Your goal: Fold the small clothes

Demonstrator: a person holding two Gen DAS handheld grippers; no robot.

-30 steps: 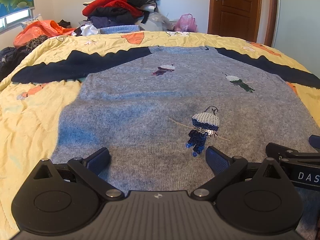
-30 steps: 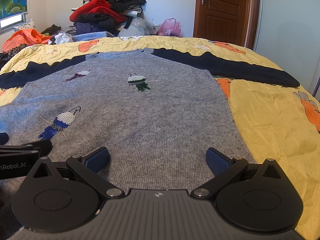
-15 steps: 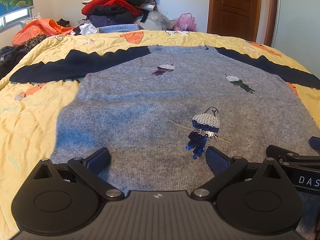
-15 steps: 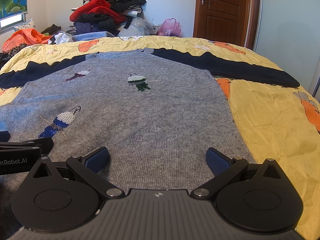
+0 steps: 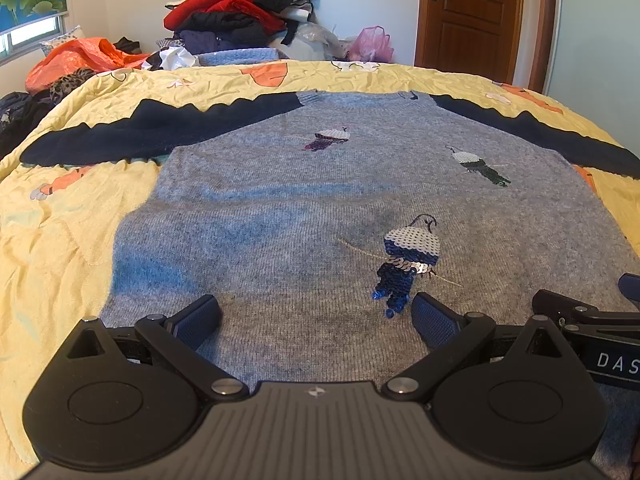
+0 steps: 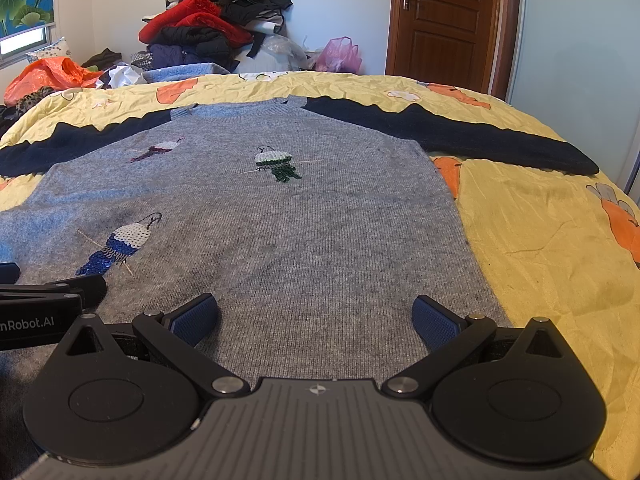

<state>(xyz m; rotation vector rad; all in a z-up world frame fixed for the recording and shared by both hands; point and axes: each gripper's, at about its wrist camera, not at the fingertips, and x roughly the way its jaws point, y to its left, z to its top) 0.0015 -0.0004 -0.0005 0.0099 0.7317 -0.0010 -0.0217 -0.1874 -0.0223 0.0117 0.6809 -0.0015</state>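
Note:
A grey knit sweater [image 5: 280, 208] [image 6: 320, 224] with navy sleeves [image 5: 152, 128] [image 6: 460, 132] lies spread flat, front up, on a yellow bedspread [image 5: 48, 248] [image 6: 552, 240]. Sequin bird patches [image 5: 408, 256] [image 6: 276, 166] decorate its chest. My left gripper [image 5: 316, 318] hovers open over the hem's left half, nothing between its blue pads [image 5: 196, 318]. My right gripper [image 6: 316, 318] is open above the hem's right half, pads [image 6: 434, 322] apart and empty. Each gripper's side shows at the edge of the other's view: the right gripper [image 5: 592, 320], the left gripper [image 6: 44, 300].
A heap of red and dark clothes [image 5: 236, 20] [image 6: 208, 28] is piled beyond the bed's far edge, with an orange bag [image 5: 76, 60] at the left and a pink bag [image 6: 340, 56]. A brown door [image 6: 444, 24] stands at the back right.
The left gripper has shifted very slightly over the hem; the right gripper and the sweater look unchanged.

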